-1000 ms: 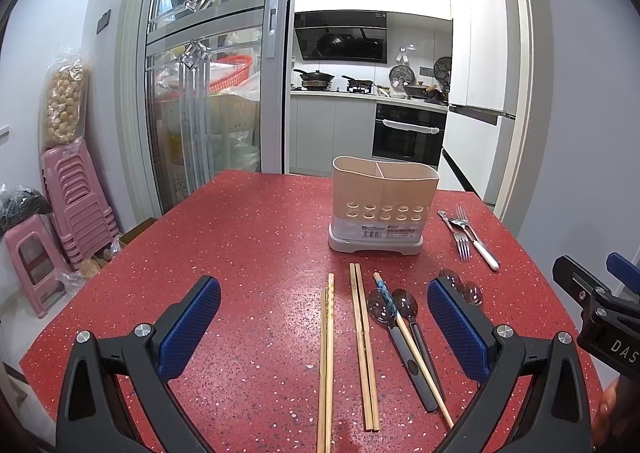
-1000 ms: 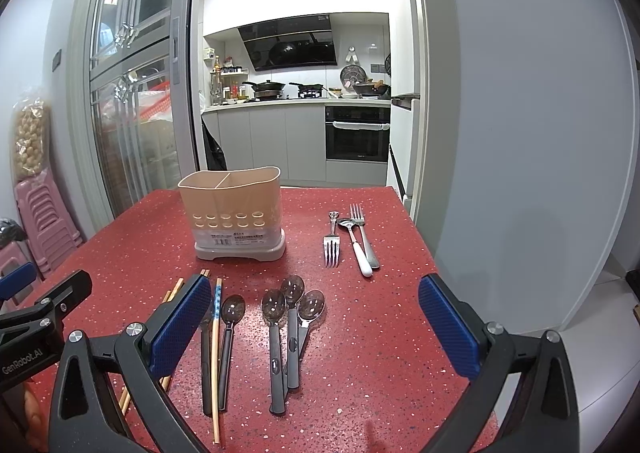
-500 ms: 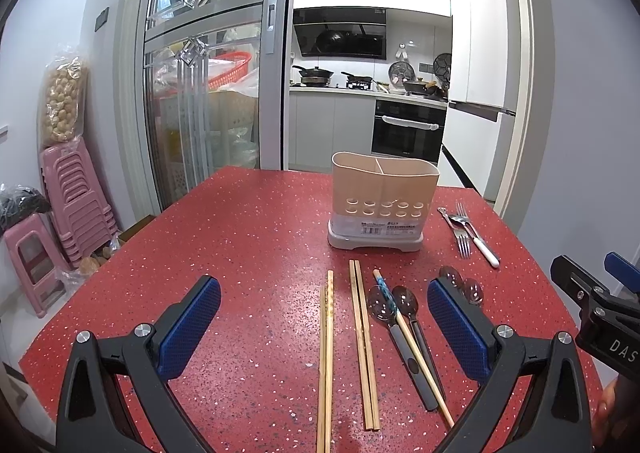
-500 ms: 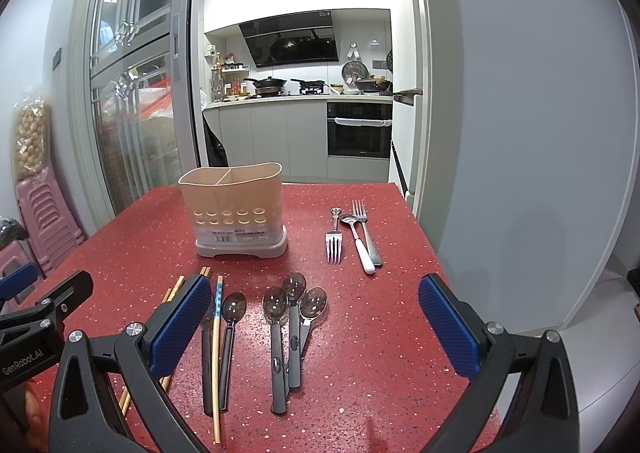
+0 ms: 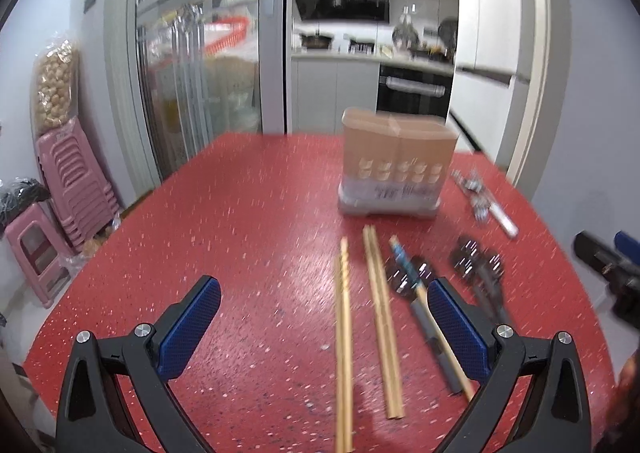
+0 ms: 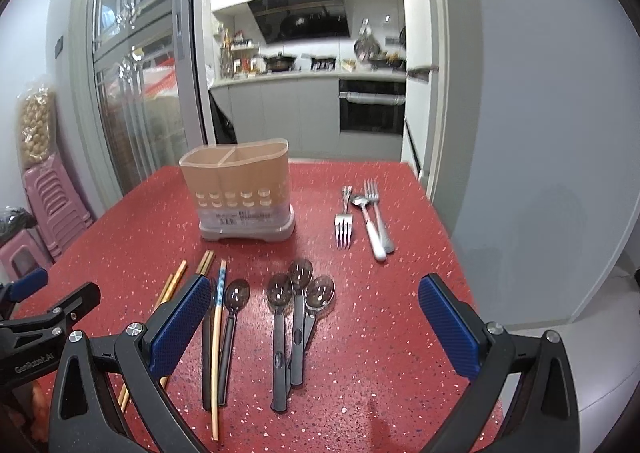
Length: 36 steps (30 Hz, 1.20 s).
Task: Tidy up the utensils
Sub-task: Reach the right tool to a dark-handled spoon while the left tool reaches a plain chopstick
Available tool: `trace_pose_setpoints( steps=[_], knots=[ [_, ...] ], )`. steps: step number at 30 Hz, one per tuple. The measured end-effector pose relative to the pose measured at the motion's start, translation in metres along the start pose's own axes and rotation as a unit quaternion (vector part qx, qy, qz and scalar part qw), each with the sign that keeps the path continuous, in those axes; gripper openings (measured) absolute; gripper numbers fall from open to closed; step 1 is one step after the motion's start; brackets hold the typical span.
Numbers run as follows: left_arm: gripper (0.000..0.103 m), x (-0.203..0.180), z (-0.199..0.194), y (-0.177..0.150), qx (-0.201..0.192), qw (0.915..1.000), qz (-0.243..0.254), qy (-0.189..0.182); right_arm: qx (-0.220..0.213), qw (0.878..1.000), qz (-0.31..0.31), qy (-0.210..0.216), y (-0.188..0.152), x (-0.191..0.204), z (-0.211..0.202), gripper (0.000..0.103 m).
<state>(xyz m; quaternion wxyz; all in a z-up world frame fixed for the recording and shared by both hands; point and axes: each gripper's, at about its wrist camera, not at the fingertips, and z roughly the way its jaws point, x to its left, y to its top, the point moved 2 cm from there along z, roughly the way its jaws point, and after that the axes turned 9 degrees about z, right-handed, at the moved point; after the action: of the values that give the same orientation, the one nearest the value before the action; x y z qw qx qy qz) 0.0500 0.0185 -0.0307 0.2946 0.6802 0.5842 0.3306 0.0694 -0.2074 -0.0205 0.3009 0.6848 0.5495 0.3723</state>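
Left wrist view: the picture is blurred by motion. The left gripper (image 5: 324,303) is released, its blue pads wide apart, and it holds nothing above the red table (image 5: 240,221). The beige holder (image 5: 394,165) stands at 1 o'clock from the gripper, toward the far side of the table. Two pairs of wooden chopsticks (image 5: 376,305) lie flat between the pads. The pad at 3 o'clock partly hides one chopstick with a blue tip (image 5: 404,261) and two dark spoons (image 5: 416,289). More spoons (image 5: 480,269) lie further to 3 o'clock, and the forks (image 5: 480,201) are at 2 o'clock, beside the holder.

Right wrist view: the right gripper (image 6: 314,307) is also released and empty. The holder (image 6: 240,193), with two compartments that look empty, stands at 11 o'clock. Three spoons (image 6: 296,305) lie together between the pads, bowls pointing to 12 o'clock. Another spoon (image 6: 232,313) and the blue-tip chopstick (image 6: 218,325) lie just beside the pad at 9 o'clock. The wooden chopsticks (image 6: 176,281) are partly behind that pad. Two forks (image 6: 344,217) and a white-handled spoon (image 6: 370,225) lie at 1 o'clock.
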Motion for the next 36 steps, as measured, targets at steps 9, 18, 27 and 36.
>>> trace_pose_setpoints(
  steps=[9,18,27,36],
  knots=[
    [0.103,0.031,0.067,-0.018,0.119,0.9924,-0.018,-0.026,0.134,0.99,0.048,-0.007,0.002,-0.041,0.061,0.102],
    [0.103,0.023,0.101,-0.023,0.168,0.9851,-0.007,-0.035,0.239,0.968,0.072,0.009,-0.012,-0.046,0.117,0.072],
    [0.1,0.02,0.127,-0.019,0.202,0.9791,-0.003,-0.026,0.275,0.961,0.039,-0.015,-0.018,-0.036,0.152,0.057],
    [0.1,0.008,0.134,-0.01,0.213,0.9762,0.005,-0.042,0.278,0.96,-0.034,-0.031,-0.022,-0.008,0.16,0.056]
  ],
)
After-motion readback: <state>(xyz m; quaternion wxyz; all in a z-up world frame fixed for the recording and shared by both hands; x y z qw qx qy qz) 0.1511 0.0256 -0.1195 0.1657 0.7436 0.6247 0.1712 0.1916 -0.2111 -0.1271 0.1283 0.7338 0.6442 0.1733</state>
